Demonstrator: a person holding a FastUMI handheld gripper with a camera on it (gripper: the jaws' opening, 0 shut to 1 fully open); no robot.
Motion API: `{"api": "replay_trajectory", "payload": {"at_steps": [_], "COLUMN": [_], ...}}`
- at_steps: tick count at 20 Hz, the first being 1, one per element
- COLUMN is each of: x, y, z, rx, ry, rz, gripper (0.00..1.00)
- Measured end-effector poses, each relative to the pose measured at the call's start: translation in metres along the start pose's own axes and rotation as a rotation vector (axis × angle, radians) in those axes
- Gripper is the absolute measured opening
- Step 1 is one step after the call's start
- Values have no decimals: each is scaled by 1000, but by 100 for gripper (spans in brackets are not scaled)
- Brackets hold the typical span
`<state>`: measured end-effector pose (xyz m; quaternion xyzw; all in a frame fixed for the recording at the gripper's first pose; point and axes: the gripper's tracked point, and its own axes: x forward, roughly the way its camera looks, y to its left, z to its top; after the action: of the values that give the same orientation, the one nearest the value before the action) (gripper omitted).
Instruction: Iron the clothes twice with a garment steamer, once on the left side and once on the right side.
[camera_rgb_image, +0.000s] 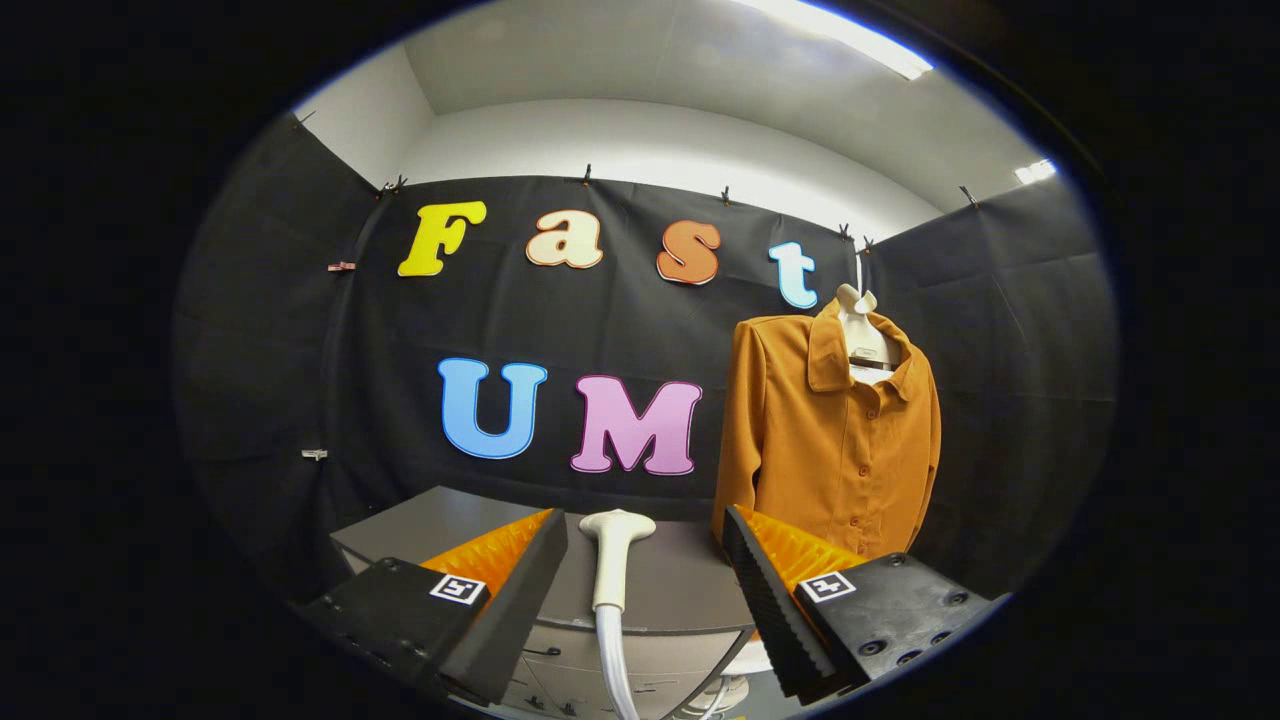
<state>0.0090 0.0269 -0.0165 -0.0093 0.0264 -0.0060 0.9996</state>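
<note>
An orange-brown buttoned shirt (835, 430) hangs on a white hanger (862, 335) against the booth wall, beyond my right finger. The white garment steamer head (613, 555) stands upright on a grey cabinet (672, 585), its hose (615, 670) running down below. My gripper (645, 530) is open, and the steamer head sits between the two fingers, touching neither of them. The shirt's lower hem is hidden behind the right finger.
The grey cabinet has drawers (600, 680) on its front face. Black cloth walls close in the booth at the back and on both sides, with a white ceiling above.
</note>
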Motion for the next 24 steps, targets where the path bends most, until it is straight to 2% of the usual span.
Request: {"api": "replay_trajectory", "payload": {"at_steps": [10, 24], "x": [11, 147], "y": [35, 31], "z": [-43, -125], "rx": [15, 59], "ry": [126, 352], "rz": [-35, 48], "gripper": [98, 98]}}
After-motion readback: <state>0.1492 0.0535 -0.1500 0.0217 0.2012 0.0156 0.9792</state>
